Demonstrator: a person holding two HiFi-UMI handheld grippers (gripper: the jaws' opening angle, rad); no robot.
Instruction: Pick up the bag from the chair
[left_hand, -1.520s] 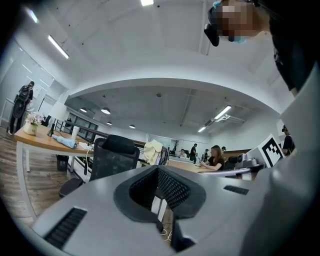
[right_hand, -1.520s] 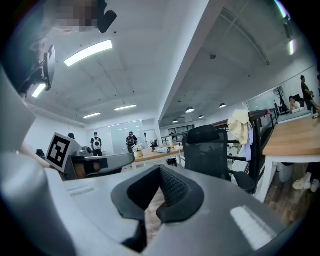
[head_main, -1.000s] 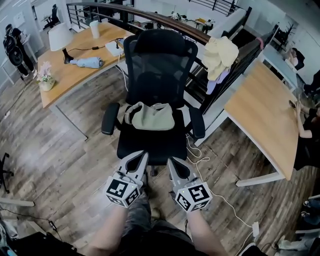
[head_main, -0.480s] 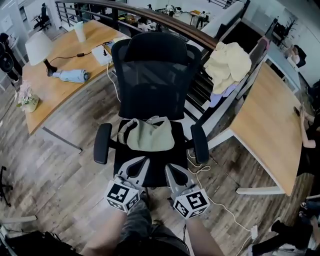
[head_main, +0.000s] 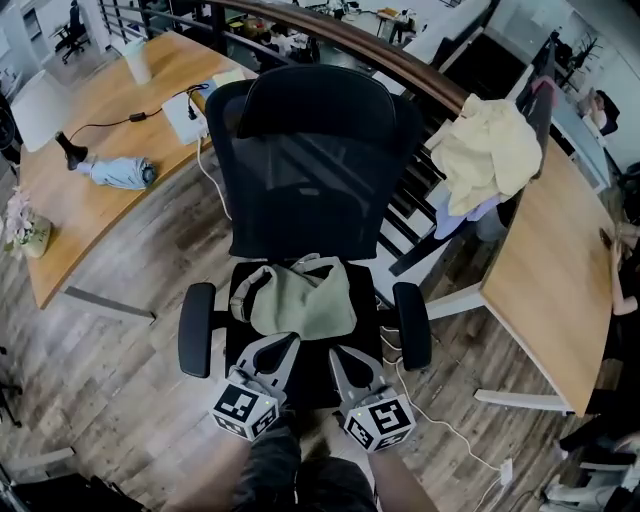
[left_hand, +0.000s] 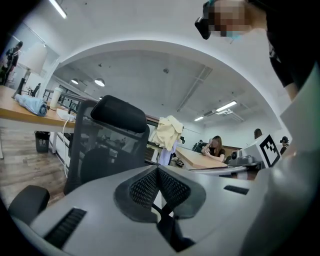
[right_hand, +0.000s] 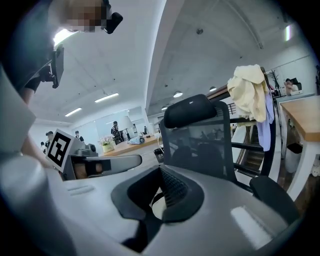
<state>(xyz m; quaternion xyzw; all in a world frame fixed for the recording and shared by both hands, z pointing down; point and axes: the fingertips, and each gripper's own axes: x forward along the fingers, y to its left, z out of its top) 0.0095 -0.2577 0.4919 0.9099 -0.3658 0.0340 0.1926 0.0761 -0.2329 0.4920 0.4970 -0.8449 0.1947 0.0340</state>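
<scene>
A pale green bag (head_main: 302, 300) lies slumped on the seat of a black mesh office chair (head_main: 320, 160), its strap looped toward the left armrest (head_main: 196, 329). My left gripper (head_main: 289, 340) and right gripper (head_main: 336, 352) are held side by side at the seat's front edge, just short of the bag and not touching it. Both are shut with nothing between the pads. In the left gripper view the shut left gripper (left_hand: 158, 170) points at the chair's backrest (left_hand: 107, 150). In the right gripper view the shut right gripper (right_hand: 162, 175) faces the chair (right_hand: 200, 135). The jaws hide most of the bag in both gripper views.
A wooden desk (head_main: 90, 215) at the left carries a folded blue umbrella (head_main: 118, 172) and a lamp. A yellow garment (head_main: 490, 150) hangs on the railing behind the chair. Another desk (head_main: 560, 250) stands at the right. A white cable (head_main: 440, 420) trails over the floor.
Both grippers have moved forward together toward the chair's seat, and the chair and bag have come nearer. Both stay shut.
</scene>
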